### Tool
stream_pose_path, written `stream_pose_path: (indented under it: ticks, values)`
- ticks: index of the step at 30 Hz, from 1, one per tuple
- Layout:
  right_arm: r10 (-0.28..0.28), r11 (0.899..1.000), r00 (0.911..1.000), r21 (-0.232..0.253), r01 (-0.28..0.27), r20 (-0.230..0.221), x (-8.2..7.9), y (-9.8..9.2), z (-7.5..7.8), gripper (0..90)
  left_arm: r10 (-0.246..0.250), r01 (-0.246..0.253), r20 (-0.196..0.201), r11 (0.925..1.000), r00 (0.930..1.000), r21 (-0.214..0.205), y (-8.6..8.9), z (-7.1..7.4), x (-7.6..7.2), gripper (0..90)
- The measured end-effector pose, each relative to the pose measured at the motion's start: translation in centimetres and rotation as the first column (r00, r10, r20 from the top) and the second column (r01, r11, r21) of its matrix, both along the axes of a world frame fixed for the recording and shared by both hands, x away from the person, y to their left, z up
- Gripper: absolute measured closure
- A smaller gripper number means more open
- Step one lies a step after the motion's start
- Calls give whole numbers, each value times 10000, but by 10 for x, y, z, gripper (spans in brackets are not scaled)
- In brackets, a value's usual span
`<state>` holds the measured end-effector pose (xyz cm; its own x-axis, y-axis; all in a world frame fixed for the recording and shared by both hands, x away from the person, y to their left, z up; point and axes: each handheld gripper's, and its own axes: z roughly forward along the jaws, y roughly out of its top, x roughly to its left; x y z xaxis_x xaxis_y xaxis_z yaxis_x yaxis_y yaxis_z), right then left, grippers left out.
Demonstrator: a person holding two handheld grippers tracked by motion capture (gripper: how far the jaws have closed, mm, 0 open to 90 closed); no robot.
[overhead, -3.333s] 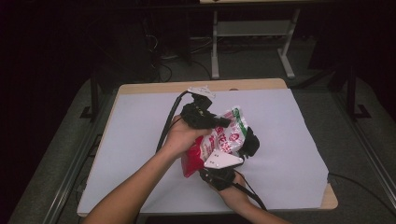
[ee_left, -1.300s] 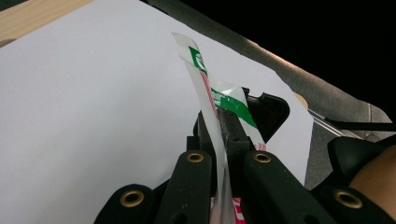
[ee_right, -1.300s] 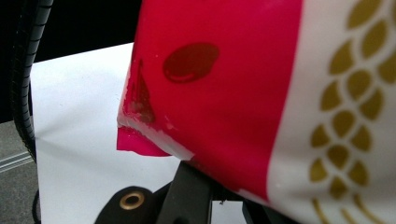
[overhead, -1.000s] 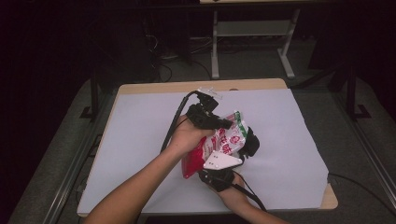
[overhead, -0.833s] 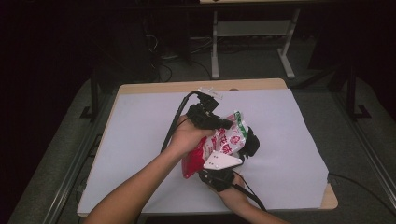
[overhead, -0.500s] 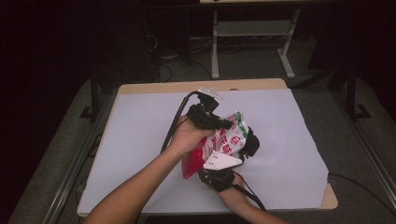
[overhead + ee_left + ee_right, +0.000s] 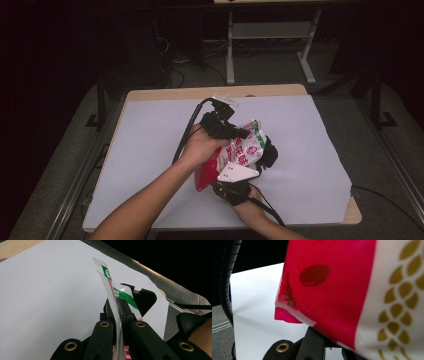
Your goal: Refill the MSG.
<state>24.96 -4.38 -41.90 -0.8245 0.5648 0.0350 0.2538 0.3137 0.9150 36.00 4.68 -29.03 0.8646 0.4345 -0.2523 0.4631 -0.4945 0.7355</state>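
A red and white snack bag (image 7: 246,149) with a green-striped top seal is held up over the white table sheet (image 7: 150,150) by both grippers. My left gripper (image 7: 243,134) comes in from the upper left and is shut on the bag's top seal (image 7: 113,291); in the left gripper view the thin film runs straight between the closed jaws (image 7: 119,312). My right gripper (image 7: 269,152), with its grey plate (image 7: 238,172), reaches up from below and is shut on the bag's right side. In the right gripper view the bag's red corner (image 7: 294,310) hangs over its jaws (image 7: 329,343).
The sheet covers a wooden tabletop (image 7: 210,92) whose edge shows at the back. A grey mat (image 7: 75,165) and a metal rail flank the table. A metal stand (image 7: 270,35) and cables lie on the floor behind. A cable (image 7: 187,135) trails from the left gripper.
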Motion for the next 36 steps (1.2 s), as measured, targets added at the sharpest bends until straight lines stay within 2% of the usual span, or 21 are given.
stream_pose_path:
  ticks: [36]
  values:
    - [66,9999,10000,127,-65,-66,-1,2,0,900,-59,57,91,9996,9999,269,-3,-1,-1,900]
